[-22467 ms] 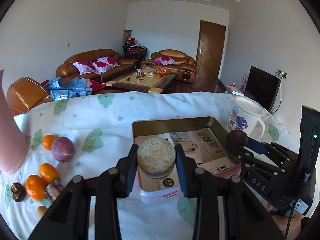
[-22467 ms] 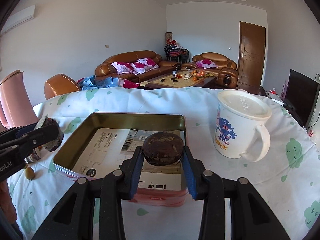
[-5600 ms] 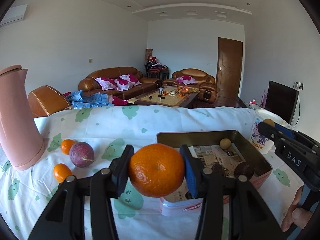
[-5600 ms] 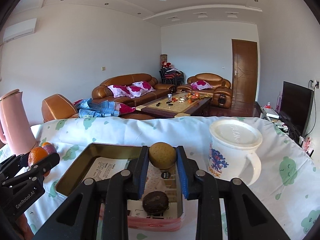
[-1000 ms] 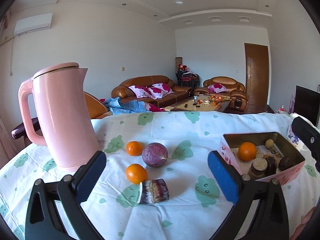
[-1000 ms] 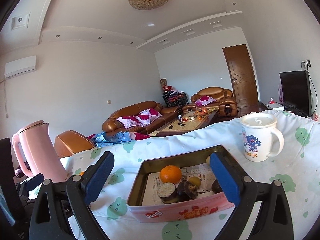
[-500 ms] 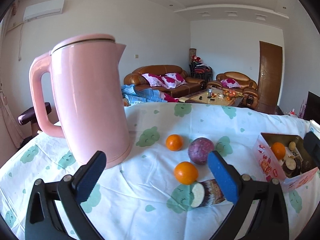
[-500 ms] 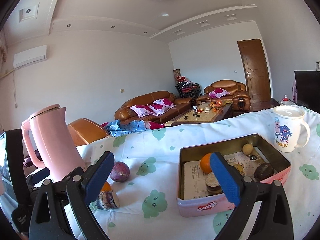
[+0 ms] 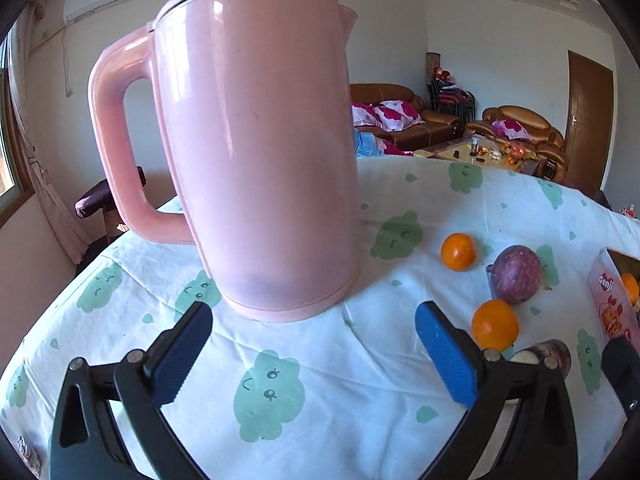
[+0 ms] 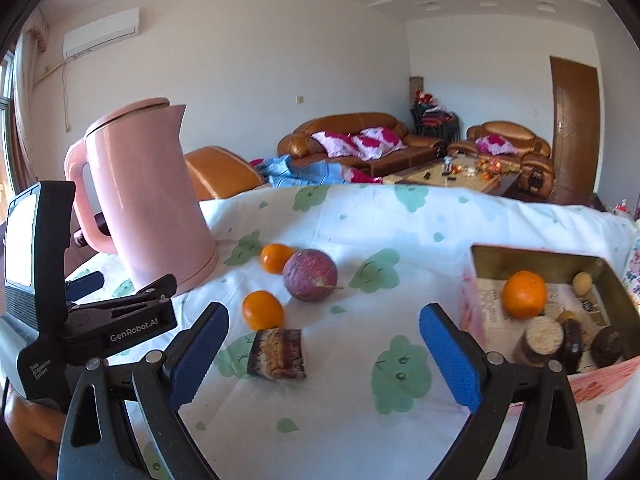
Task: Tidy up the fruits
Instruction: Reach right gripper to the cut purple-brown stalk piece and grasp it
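Two oranges [image 10: 263,310] [image 10: 276,257], a purple passion fruit [image 10: 309,275] and a cut cane piece [image 10: 278,353] lie on the white cloth. The tin box [image 10: 538,257] at the right holds an orange [image 10: 524,294], a small round fruit and several dark pieces. My right gripper [image 10: 324,354] is open and empty, just in front of the cane piece. My left gripper [image 9: 314,354] is open and empty, facing the pink kettle [image 9: 256,152]; the fruits [image 9: 515,274] lie to its right. The left gripper also shows in the right wrist view [image 10: 120,312].
The pink kettle [image 10: 148,196] stands at the table's left. The table edge drops away behind it. Sofas and a coffee table stand beyond. The box's pink side [image 9: 610,308] shows at the right edge of the left wrist view.
Both grippers have swung left and stay open. The left one has closed in on the kettle. The right one now faces the loose fruits instead of the box.
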A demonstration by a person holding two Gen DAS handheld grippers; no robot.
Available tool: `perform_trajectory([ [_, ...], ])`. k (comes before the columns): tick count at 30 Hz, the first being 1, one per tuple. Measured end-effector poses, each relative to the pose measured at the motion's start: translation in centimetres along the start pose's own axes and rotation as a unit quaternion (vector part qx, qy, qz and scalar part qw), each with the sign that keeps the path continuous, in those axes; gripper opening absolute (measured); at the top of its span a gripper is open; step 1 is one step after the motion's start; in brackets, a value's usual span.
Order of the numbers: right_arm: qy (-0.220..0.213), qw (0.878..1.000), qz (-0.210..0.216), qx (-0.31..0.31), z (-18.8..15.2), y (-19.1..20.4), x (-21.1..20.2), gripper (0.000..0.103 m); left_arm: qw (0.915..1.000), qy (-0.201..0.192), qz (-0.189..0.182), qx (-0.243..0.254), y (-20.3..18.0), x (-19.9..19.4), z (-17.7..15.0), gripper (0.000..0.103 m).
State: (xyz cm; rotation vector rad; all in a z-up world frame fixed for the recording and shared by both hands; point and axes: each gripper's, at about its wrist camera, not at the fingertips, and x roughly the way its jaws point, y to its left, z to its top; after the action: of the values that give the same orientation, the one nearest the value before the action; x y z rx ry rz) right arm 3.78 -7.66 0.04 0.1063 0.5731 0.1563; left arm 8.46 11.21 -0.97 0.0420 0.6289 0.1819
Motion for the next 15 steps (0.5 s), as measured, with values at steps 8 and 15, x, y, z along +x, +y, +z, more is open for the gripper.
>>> perform_trajectory([
  [8, 0.129, 0.991, 0.012, -0.027, -0.7, 2.3, 5.5, 0.053, 0.9976, 0.004, 0.051, 0.047, -0.8, 0.5, 0.1, 0.103],
  [15, 0.150, 0.988, 0.021, -0.026, -1.4, 2.3, 5.8, 0.045, 0.9976, -0.007, 0.046, 0.051, -0.7, 0.0, 0.2, 0.103],
])
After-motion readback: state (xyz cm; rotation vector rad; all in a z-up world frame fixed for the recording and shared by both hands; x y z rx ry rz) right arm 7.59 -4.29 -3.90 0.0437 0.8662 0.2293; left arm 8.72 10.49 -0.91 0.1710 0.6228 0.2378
